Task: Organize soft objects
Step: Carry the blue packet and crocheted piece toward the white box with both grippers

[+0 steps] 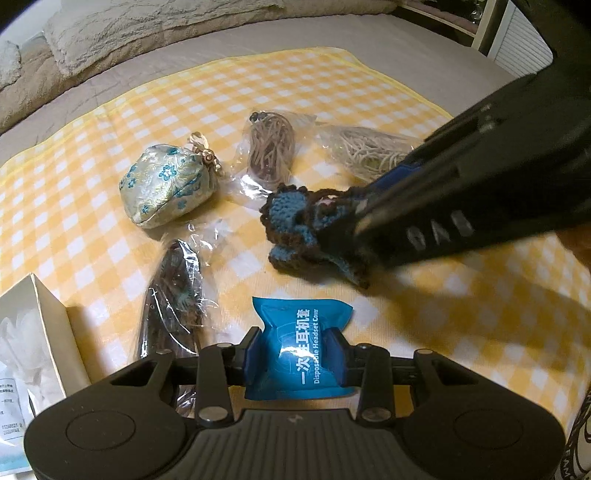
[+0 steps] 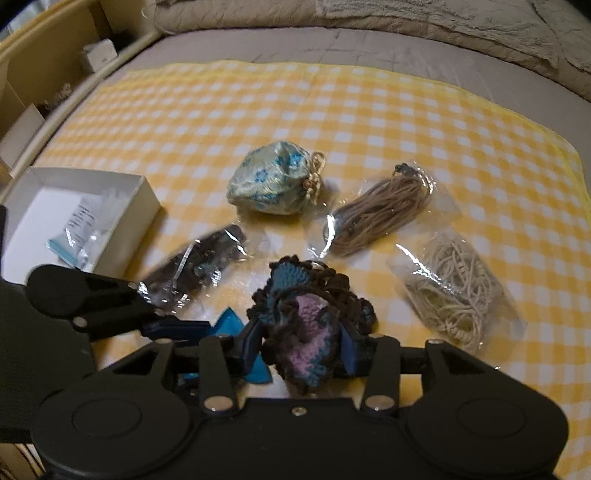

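My left gripper [image 1: 295, 350] is shut on a blue packet of disposable headset covers [image 1: 301, 347], held low over the yellow checked cloth [image 1: 258, 85]. My right gripper [image 2: 301, 343] is shut on a blue, brown and pink crochet piece [image 2: 306, 314]; it shows from the side in the left wrist view [image 1: 295, 225]. On the cloth lie a floral silk pouch [image 1: 166, 184], a bag of brown cord [image 1: 269, 151], a bag of cream cord [image 1: 369, 151] and a bag of dark items [image 1: 173, 295].
An open white box [image 2: 74, 214] with packets inside stands at the cloth's left edge; it also shows in the left wrist view [image 1: 40, 332]. A rumpled beige blanket [image 2: 406, 18] lies along the back of the bed. Shelving [image 2: 37, 74] runs at far left.
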`<state>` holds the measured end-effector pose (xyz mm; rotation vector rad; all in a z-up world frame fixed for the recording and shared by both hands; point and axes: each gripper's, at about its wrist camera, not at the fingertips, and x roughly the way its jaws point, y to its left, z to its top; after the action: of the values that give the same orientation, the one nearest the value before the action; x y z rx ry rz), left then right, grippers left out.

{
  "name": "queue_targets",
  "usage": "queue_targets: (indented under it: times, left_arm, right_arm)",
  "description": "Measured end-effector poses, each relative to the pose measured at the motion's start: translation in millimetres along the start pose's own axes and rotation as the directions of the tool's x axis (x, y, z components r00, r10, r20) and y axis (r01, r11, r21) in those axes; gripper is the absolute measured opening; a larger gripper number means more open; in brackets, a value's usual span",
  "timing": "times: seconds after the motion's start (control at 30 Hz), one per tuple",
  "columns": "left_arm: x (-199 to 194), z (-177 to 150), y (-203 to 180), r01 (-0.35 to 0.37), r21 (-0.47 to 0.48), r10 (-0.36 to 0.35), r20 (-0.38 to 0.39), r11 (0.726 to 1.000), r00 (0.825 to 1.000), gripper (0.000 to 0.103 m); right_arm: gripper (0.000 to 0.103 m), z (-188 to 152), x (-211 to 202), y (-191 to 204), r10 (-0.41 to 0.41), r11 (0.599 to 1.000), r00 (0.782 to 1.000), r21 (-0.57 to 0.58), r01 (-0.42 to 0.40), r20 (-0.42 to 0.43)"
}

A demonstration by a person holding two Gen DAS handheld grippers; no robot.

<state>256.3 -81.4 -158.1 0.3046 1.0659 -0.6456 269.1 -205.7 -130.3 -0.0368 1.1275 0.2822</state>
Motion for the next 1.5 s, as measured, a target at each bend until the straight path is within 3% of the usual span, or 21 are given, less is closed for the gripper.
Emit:
queue_targets:
  times: [0.03,0.13,0.23,0.57,0.97,1.17,1.5]
  left_arm:
    - [-2.2,-1.1,-1.2,-0.001,-0.002,0.001,0.003,1.000,1.000,0.040]
    - [-15.5,-2.4,-5.3,-0.005,-0.014,0.005,0.020,1.000,1.000,0.039]
    - [-26.1,-2.2,-4.4,-0.012,-0.031,0.014,0.039,0.999,0.999,0.039]
    - [-68.3,-1.1,-0.3,-0.044,-0.102,0.057,0.127,0.994,0.990,0.039]
    - [-137.3,-18.4,22.7,-0.104,-0.226,0.164,0.264,0.969,0.951,0.039]
    - [-166.7,-41.5,43.8,-0.135,-0.301,0.225,0.287,0.944,0.931,0.039]
    - [-209.5,-79.7,92.1,-0.202,-0.434,0.351,0.297,0.878,0.888,0.039]
  right_arm:
    - [0.029,1.4,1.1,-0.4,-0.006,1.000,1.000,-0.001,0.006,0.002]
    - [0.013,5.2,-2.9,-2.7,-0.006,1.000,1.000,0.021,0.006,0.021]
    - [0.008,5.6,-11.4,-5.2,-0.013,0.999,0.999,0.039,0.012,0.045]
    - [0.008,-3.6,-52.3,-13.8,-0.042,0.994,0.989,0.103,0.027,0.144]
    - [0.008,-13.3,-102.4,-16.0,-0.096,0.979,0.949,0.200,0.035,0.302]
    - [0.008,-12.9,-109.1,-5.2,-0.089,0.979,0.941,0.201,0.023,0.327]
    - [0.008,-4.4,-108.8,32.3,-0.036,0.988,0.935,0.154,-0.020,0.352]
